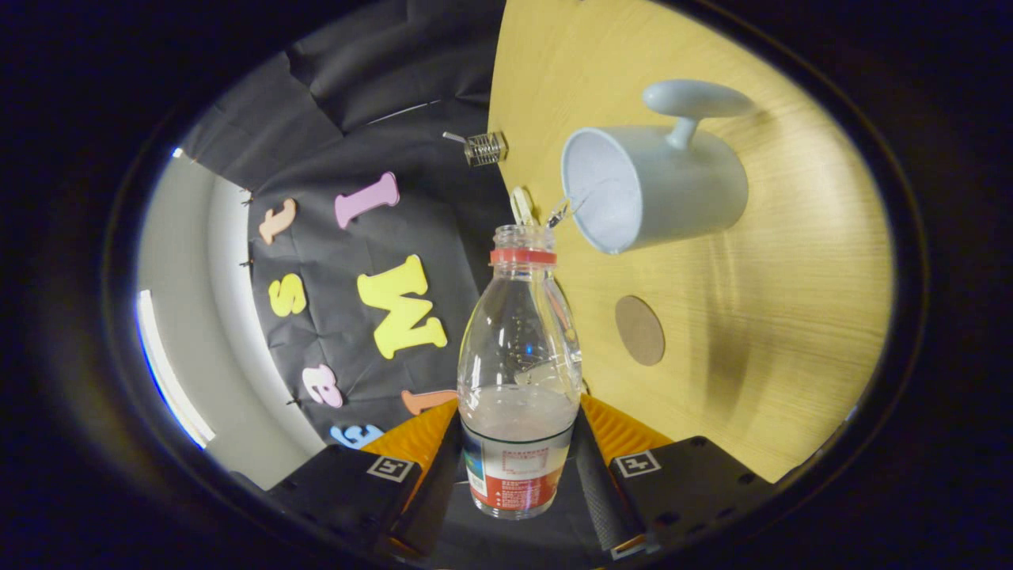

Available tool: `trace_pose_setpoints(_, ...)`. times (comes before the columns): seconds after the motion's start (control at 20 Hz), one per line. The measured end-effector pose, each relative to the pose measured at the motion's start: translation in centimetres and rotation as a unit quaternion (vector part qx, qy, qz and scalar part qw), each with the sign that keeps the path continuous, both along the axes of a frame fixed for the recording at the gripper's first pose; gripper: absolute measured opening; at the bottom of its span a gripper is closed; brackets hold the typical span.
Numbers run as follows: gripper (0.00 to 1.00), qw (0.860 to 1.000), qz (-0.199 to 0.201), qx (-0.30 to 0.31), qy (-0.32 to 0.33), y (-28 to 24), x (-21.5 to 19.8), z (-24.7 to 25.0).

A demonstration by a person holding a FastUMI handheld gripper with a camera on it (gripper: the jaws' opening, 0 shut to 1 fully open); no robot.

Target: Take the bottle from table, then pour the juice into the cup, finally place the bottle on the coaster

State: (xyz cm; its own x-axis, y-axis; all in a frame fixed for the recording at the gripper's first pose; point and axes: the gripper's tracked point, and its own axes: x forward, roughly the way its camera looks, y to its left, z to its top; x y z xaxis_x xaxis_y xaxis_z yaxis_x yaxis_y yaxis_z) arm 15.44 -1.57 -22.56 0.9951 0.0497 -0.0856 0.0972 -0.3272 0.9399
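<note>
Table [791, 301], rolled sideways in my view. Cup [657, 190] beyond my fingers, mouth toward the bottle. Bottle [518, 380], uncapped, part-full of pale juice, clamped at its labelled base between both fingers of my gripper [518, 467]: likely light, thin-walled, slippery; squeeze gently. Coaster [639, 330] lies beside the cup.

bottle [518, 372] sides: lower part hidden behind the tongs [518, 475] fingers
bottle label: print too small to read
cup [653, 190] bottom: turned away, hidden
bench [760, 317] far corner: cut off
</note>
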Motion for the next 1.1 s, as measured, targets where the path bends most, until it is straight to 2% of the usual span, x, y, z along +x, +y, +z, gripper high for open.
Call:
trace_pose_setpoints(0.65, 0.77, 0.998, 0.005, 0.049, -0.029, 1.2, 0.7, 1.7)
trace_pose_setpoints(1.1, 0.77, 0.994, -0.01, 0.097, -0.042, -0.1, 0.7, 4.1)
